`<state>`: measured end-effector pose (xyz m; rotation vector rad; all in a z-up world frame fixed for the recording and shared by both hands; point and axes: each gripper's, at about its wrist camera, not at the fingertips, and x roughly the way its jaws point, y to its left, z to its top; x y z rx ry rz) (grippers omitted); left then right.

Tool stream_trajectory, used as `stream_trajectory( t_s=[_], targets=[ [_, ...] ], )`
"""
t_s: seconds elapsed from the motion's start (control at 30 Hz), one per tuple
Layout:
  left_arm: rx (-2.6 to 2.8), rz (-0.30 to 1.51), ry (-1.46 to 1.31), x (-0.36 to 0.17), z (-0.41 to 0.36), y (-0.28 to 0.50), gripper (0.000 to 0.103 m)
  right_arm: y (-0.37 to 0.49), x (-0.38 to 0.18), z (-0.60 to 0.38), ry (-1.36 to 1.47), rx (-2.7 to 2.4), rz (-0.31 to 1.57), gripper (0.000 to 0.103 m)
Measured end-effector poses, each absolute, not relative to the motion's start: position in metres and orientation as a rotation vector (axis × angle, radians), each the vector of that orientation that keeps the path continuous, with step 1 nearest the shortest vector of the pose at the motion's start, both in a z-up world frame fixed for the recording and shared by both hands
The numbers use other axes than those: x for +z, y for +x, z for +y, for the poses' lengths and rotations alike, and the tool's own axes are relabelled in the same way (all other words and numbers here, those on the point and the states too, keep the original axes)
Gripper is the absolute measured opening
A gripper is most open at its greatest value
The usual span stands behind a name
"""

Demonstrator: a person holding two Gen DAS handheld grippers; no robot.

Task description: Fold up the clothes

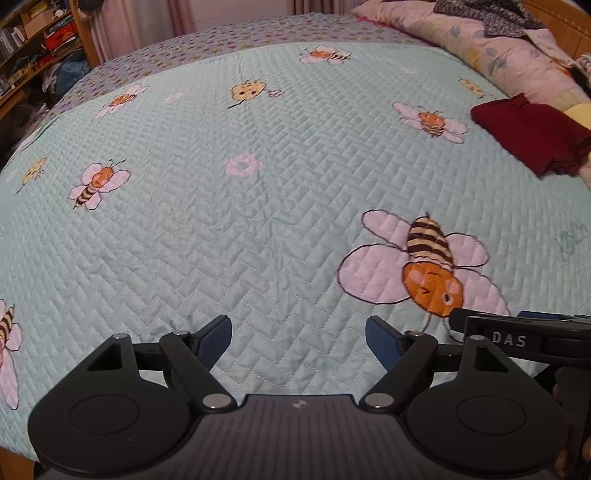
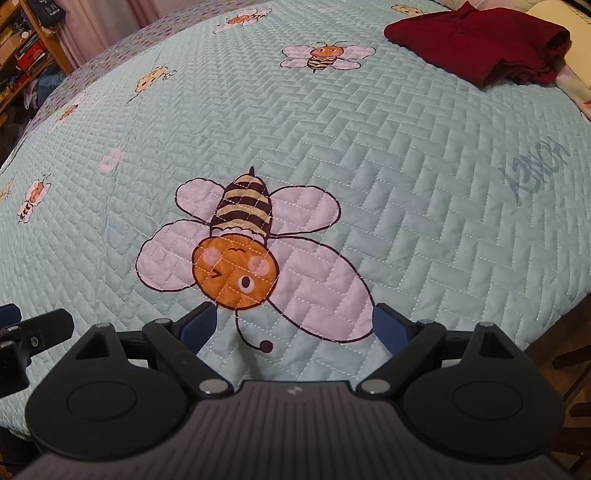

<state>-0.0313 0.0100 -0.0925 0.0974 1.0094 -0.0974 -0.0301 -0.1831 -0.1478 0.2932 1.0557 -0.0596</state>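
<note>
The left tongs hang over a bed covered by a pale green quilt, their blue-padded jaws spread wide with only quilt showing between them. The right tongs also stand wide and hold nothing; between and just ahead of their tips lies a large printed bee with an orange face, striped body and pale pink wings. In the left wrist view that same bee sits ahead and to the right of the left tongs, and part of the right tongs' black frame, lettered "DAS", juts in at the right edge just beside them. In the right wrist view a bit of the left tongs' black frame shows at the left edge.

The dark red garment lies folded into a thick, roughly rectangular bundle on the quilt, far ahead and to the right of the right tongs, well apart from both pairs. From the left tongs it is likewise far ahead and to the right, next to a pale floral comforter bunched along the far right side of the bed.

Far ahead and to the left of both tongs stands a wooden shelf crowded with things, beside pinkish curtains.
</note>
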Motion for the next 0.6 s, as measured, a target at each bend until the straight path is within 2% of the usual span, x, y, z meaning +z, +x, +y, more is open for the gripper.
stream_trajectory(
  t_s=[0.33, 0.6],
  targets=[
    [-0.132, 0.975, 0.08, -0.083, 0.01, -0.039, 0.079, -0.033, -0.144, -0.186, 0.301, -0.063, 1.041, 0.091],
    [-0.111, 0.977, 0.103, -0.082, 0.007, -0.041, 0.082, -0.034, -0.144, -0.186, 0.304, -0.062, 1.039, 0.091]
  ],
)
